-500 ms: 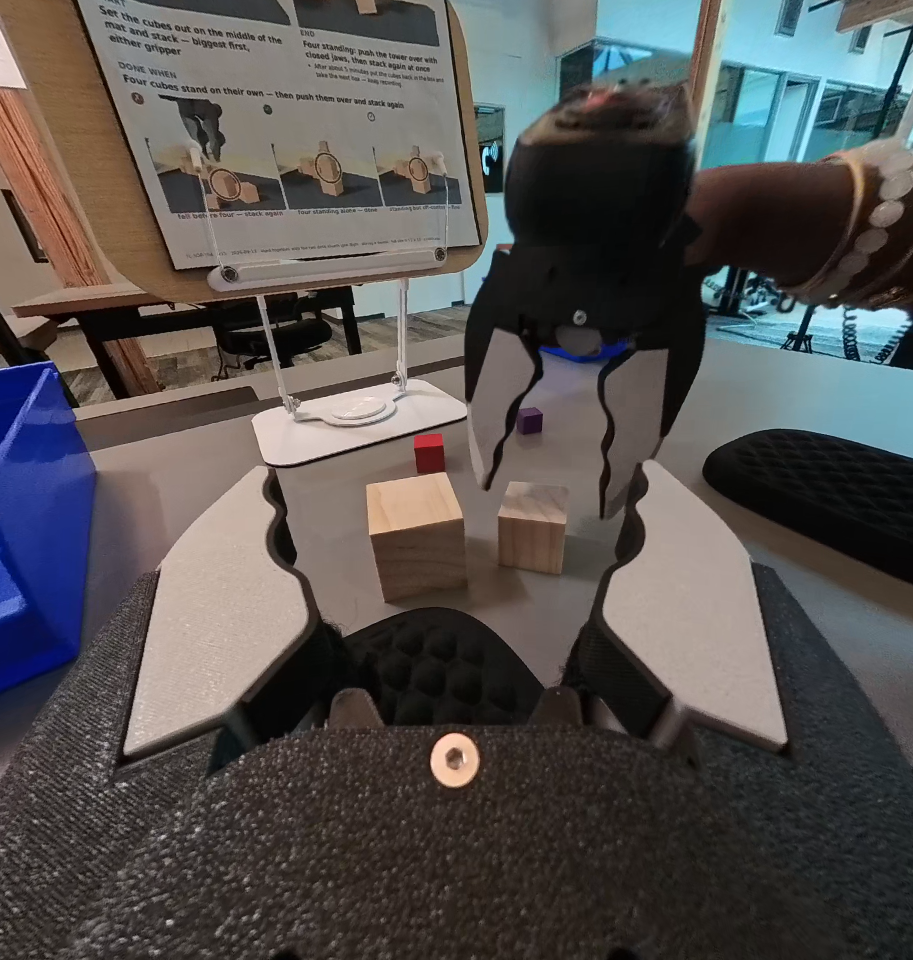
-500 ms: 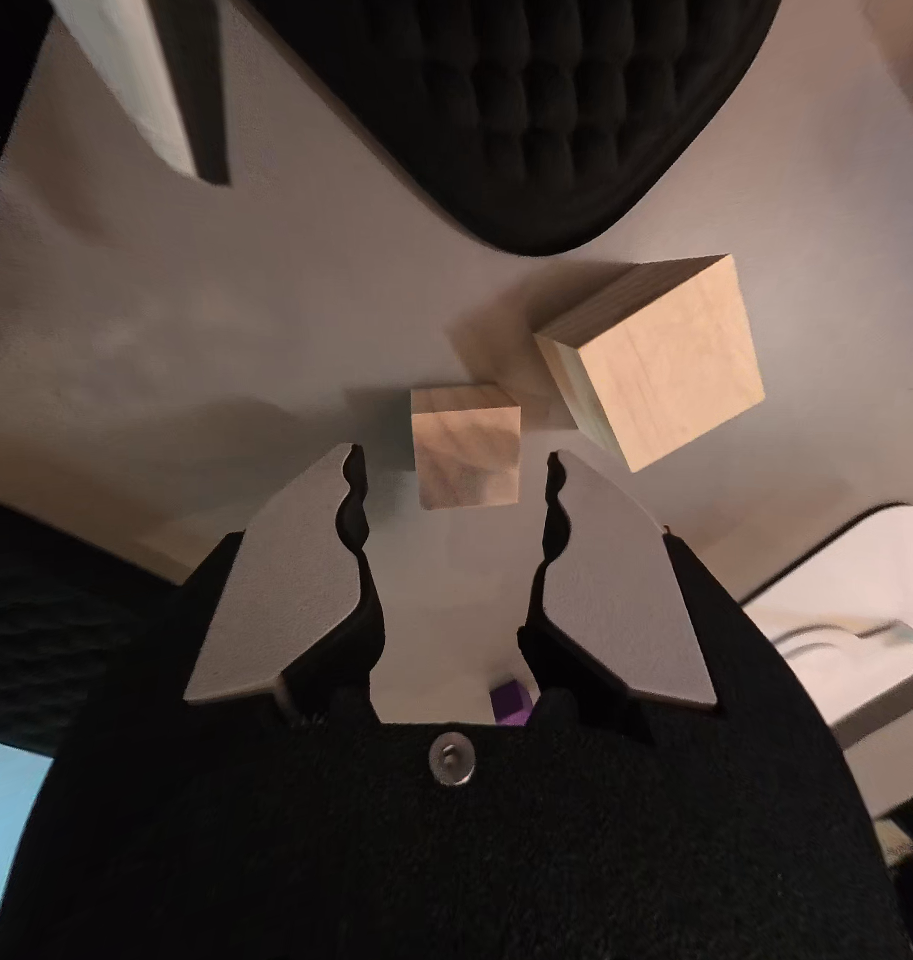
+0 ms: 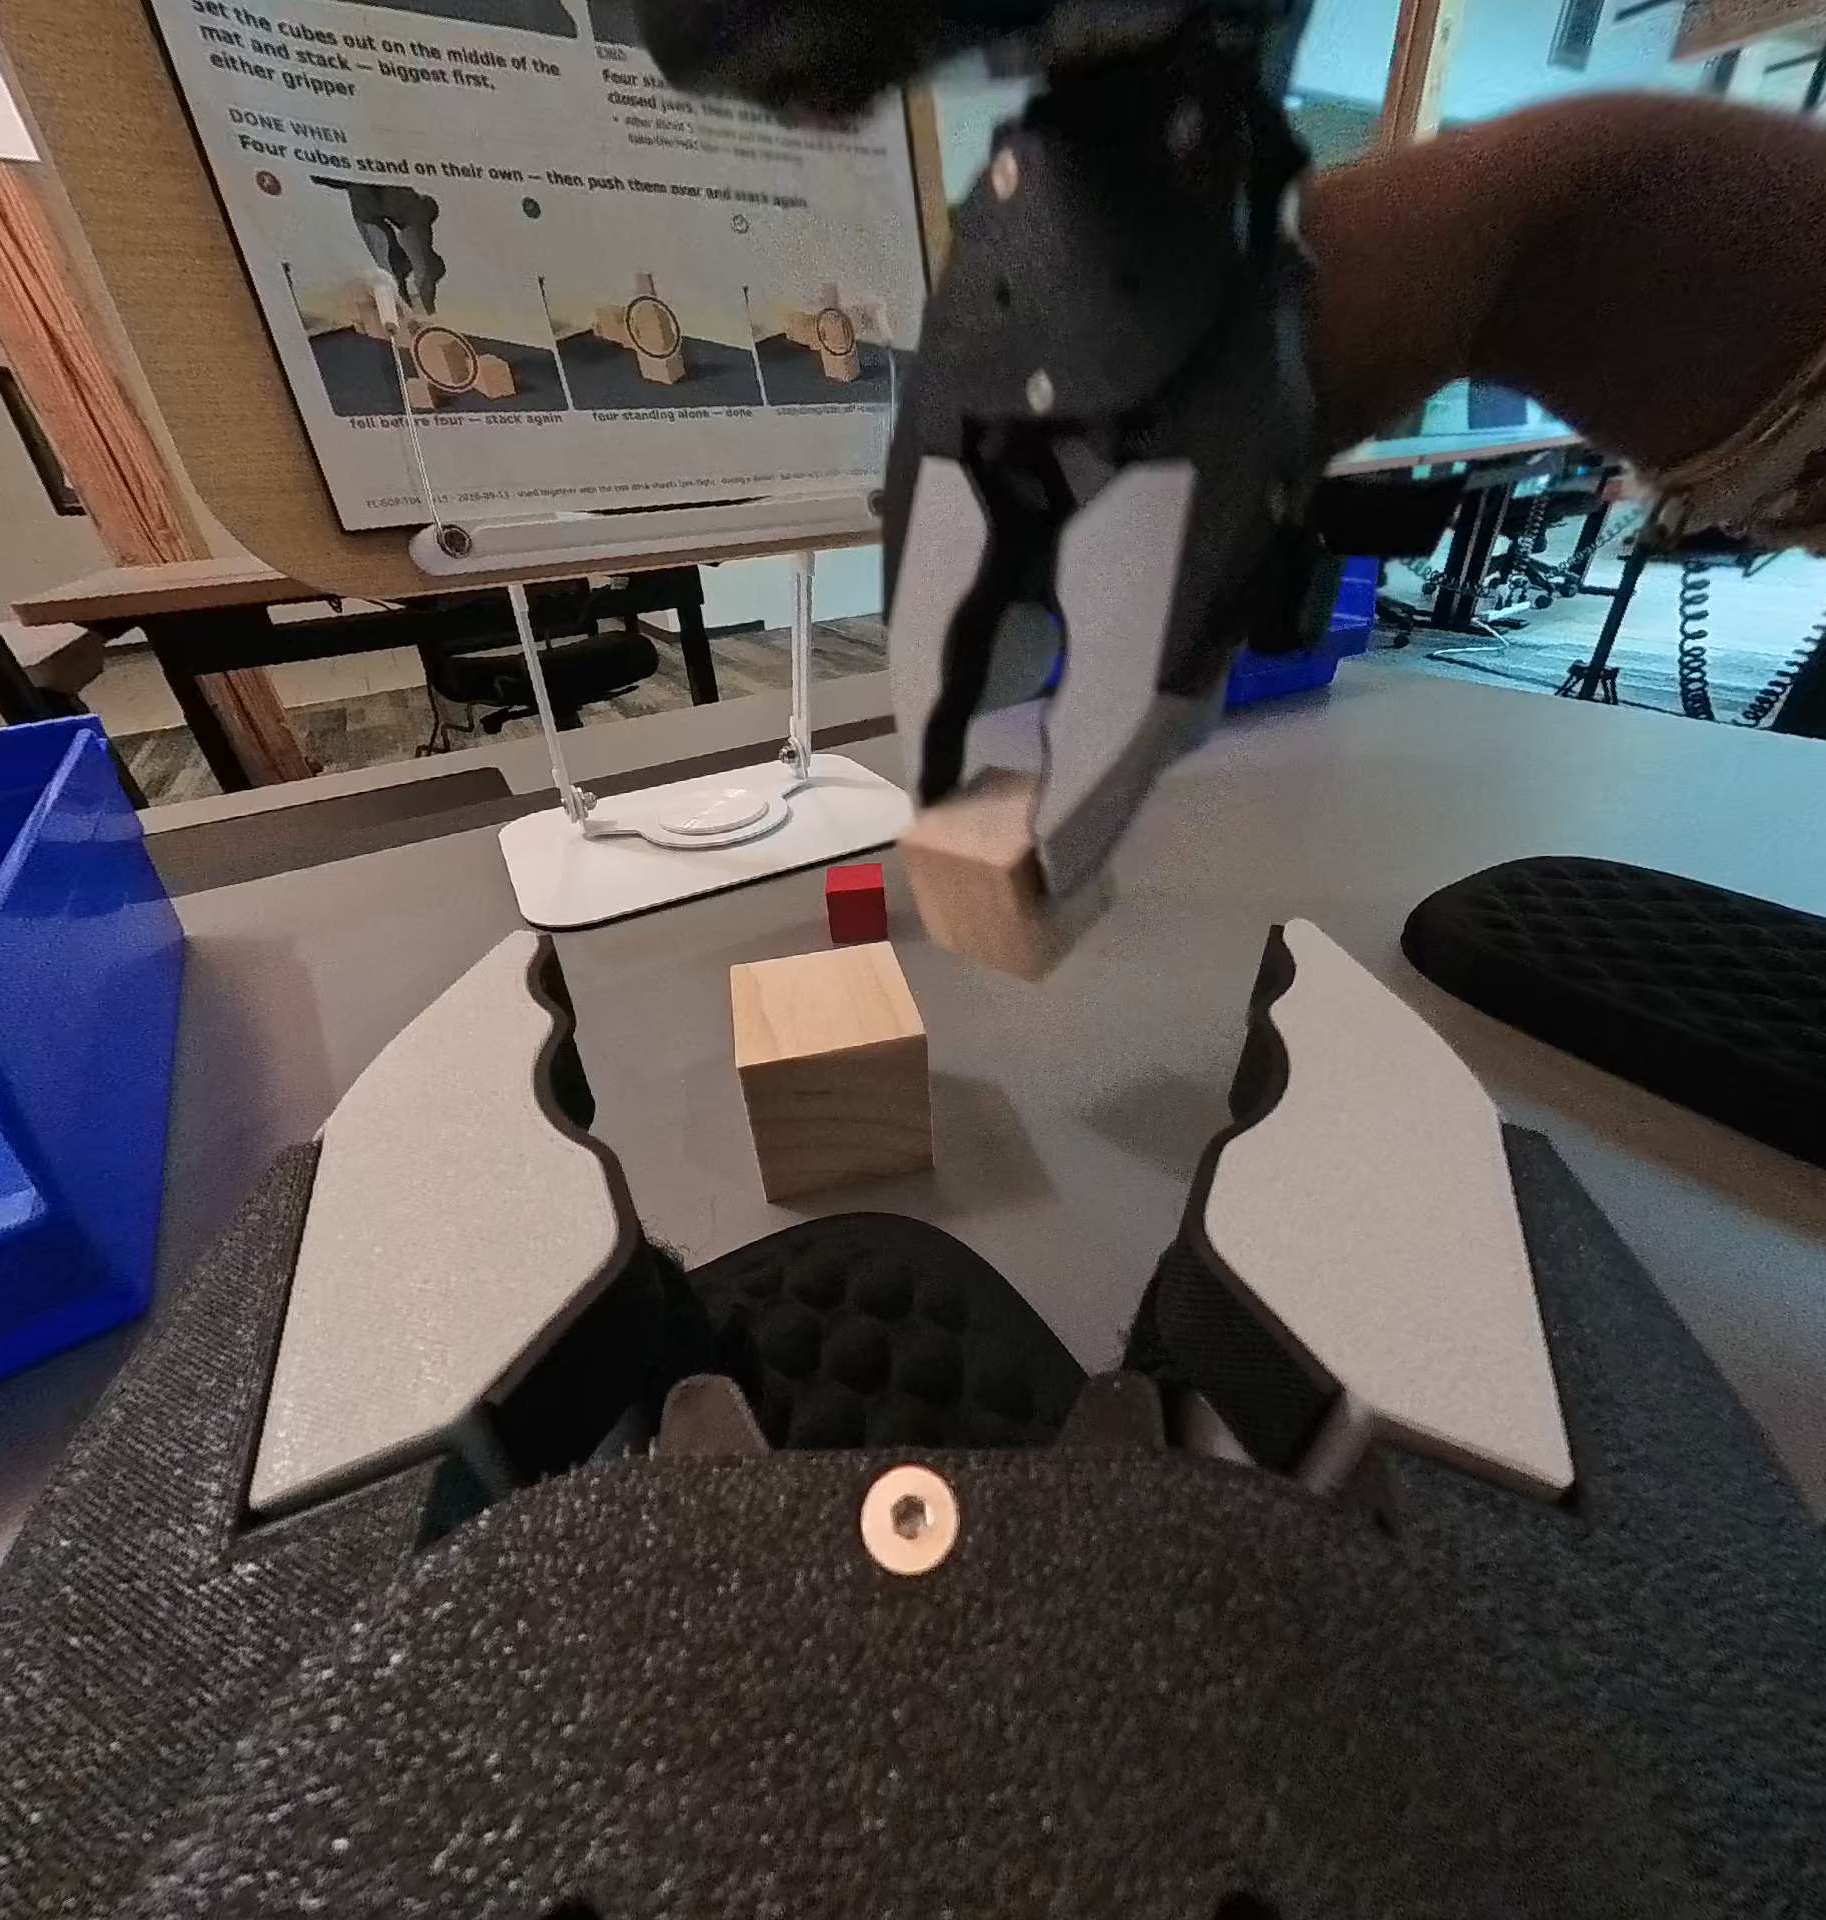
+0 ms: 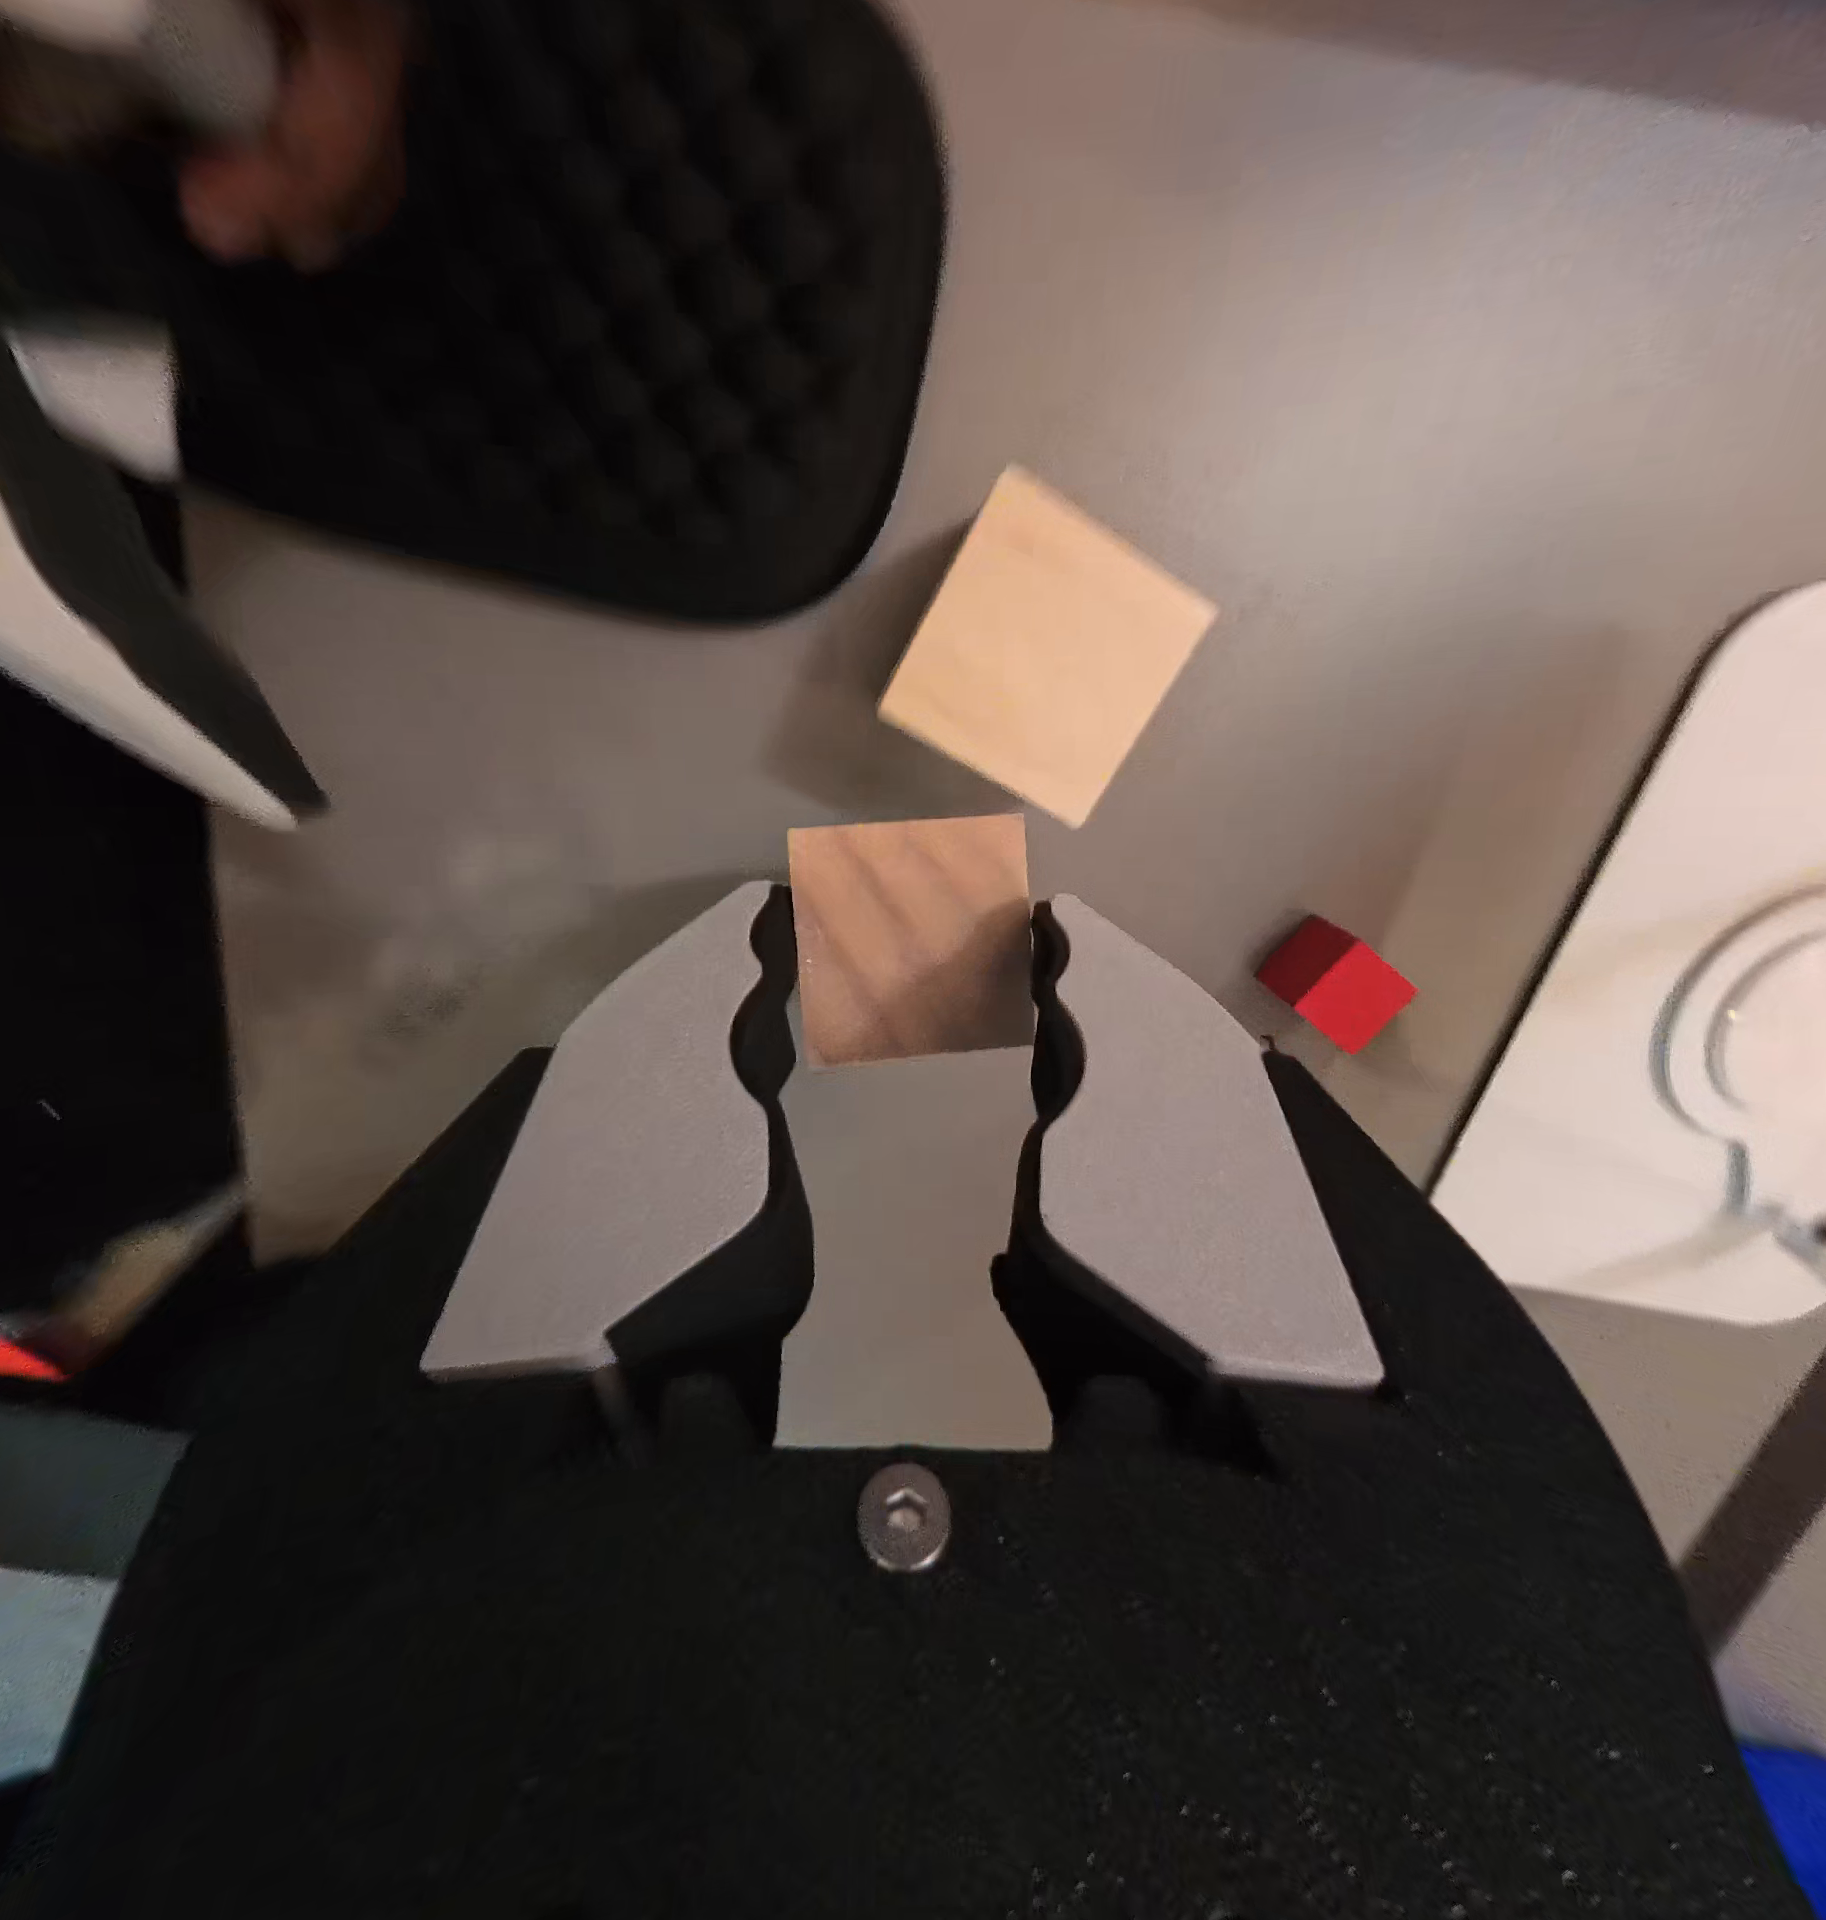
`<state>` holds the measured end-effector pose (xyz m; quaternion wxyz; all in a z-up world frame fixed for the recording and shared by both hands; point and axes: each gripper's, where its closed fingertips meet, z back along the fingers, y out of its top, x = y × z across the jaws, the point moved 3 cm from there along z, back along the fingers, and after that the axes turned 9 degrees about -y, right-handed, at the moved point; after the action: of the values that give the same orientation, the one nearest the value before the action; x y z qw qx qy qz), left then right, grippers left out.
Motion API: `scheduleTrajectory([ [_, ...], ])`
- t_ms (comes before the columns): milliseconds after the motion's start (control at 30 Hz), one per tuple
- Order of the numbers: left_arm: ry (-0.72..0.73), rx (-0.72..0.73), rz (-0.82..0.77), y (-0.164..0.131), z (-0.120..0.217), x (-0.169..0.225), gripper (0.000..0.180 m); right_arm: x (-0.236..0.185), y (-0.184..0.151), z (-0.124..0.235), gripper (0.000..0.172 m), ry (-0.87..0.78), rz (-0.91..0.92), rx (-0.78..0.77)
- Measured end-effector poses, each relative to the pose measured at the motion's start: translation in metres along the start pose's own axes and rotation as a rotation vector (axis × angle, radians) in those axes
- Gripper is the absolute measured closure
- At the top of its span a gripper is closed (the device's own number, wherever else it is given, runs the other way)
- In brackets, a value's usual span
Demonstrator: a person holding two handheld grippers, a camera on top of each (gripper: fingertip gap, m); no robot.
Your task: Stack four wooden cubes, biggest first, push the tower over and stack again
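My right gripper (image 4: 909, 966) is shut on a small wooden cube (image 4: 909, 940) and holds it above the grey table; both pads press on its sides. In the left wrist view that right gripper (image 3: 1002, 821) hangs from above with the small wooden cube (image 3: 982, 883) tilted at its tips. A larger wooden cube (image 3: 831, 1070) stands on the table between my left gripper's wide-open fingers; it also shows in the right wrist view (image 4: 1044, 644). My left gripper (image 3: 909, 987) is open and holds nothing. A small red cube (image 3: 855, 902) sits behind the large cube, also seen from the right wrist (image 4: 1340, 982).
A white stand base (image 3: 701, 831) carrying an instruction sheet (image 3: 576, 260) stands behind the cubes. A blue bin (image 3: 47, 1039) is at the left. A black padded mat (image 3: 1657, 987) lies at the right, another (image 4: 556, 312) near the left gripper.
My right gripper closed on the small wooden cube and lifted it off the table, tilted. The purple cube is no longer in sight. My left gripper stayed open in place.
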<state>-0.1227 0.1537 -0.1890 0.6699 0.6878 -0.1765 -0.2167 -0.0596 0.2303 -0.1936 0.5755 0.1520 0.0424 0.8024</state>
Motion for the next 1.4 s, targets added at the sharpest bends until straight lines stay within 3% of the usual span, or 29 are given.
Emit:
scheduleTrajectory([
  [267, 0.002, -0.002, -0.005, 0.000, 0.000, 0.000, 0.060, 0.028, 0.044, -0.001, 0.129, -0.143, -0.320, -0.003],
  [567, -0.002, 0.002, 0.000, 0.000, 0.000, 0.000, 0.061, 0.029, 0.038, -0.016, 0.129, -0.156, -0.515, 0.078],
  [833, -0.002, 0.002, -0.001, 0.000, 0.000, 0.000, 0.063, 0.028, 0.036, -0.022, 0.129, -0.193, -0.566, 0.141],
  [1400, -0.005, 0.006, -0.003, 0.000, 0.000, 0.000, 0.065, 0.025, 0.039, -0.026, 0.129, -0.239, -0.541, 0.124],
])
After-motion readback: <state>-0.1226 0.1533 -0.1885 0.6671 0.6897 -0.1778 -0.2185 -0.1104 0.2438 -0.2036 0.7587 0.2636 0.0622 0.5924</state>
